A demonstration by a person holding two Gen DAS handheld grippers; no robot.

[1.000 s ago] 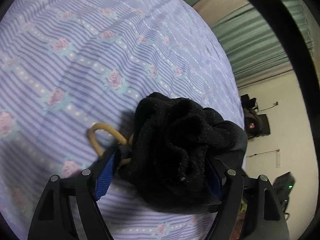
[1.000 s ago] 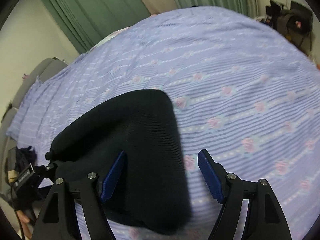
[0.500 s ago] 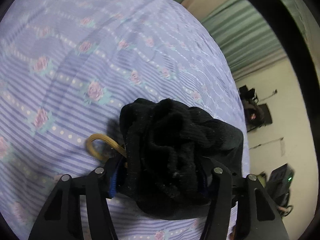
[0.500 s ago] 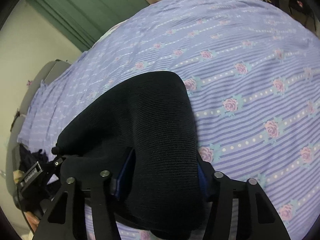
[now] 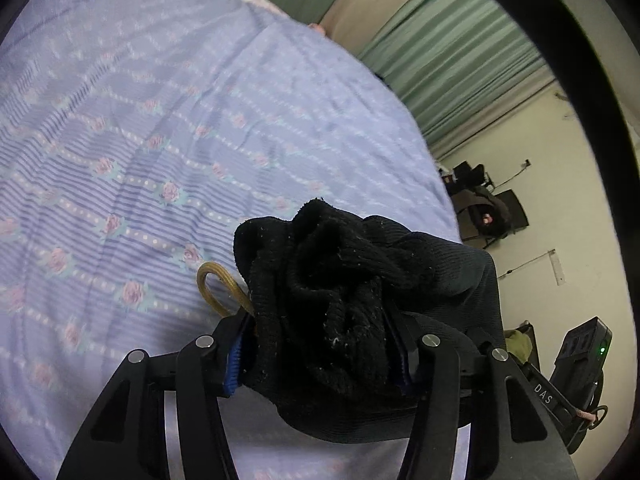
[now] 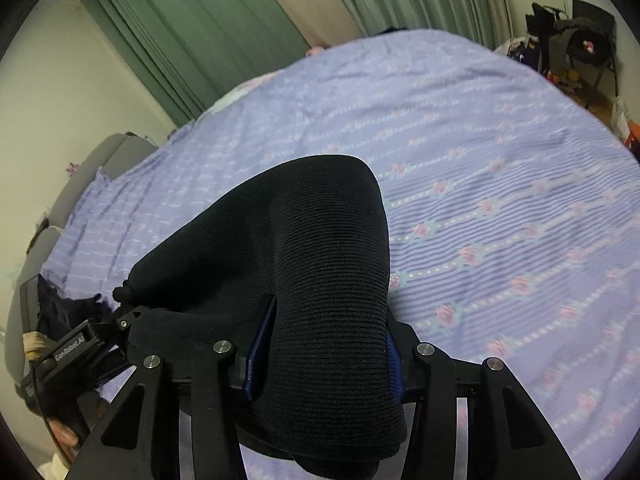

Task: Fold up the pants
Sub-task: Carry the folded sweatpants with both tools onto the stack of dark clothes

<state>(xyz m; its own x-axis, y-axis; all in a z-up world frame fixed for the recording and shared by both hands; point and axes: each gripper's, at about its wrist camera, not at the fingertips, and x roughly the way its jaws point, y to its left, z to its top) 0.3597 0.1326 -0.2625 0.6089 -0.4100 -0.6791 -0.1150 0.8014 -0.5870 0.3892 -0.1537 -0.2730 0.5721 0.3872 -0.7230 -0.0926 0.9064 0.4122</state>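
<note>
The black knit pants (image 5: 340,300) are bunched between the blue pads of my left gripper (image 5: 320,344), which is shut on them and holds them above the bed. A tan drawstring loop (image 5: 218,286) sticks out at the left of the bunch. In the right wrist view my right gripper (image 6: 320,344) is shut on a smooth ribbed fold of the same pants (image 6: 312,248). The left gripper (image 6: 76,348) shows at the lower left of that view, holding the other end of the fabric.
The bed is covered by a lilac striped sheet with pink roses (image 5: 160,140), also in the right wrist view (image 6: 500,200). Green curtains (image 6: 192,40) hang behind. A chair with dark clothes (image 6: 572,40) stands beyond the bed. A grey headboard (image 6: 100,160) is at left.
Both grippers closed on the pants: the right went from open beside the fold to shut on it. Both have lifted and tilted up, so more of the room shows.
</note>
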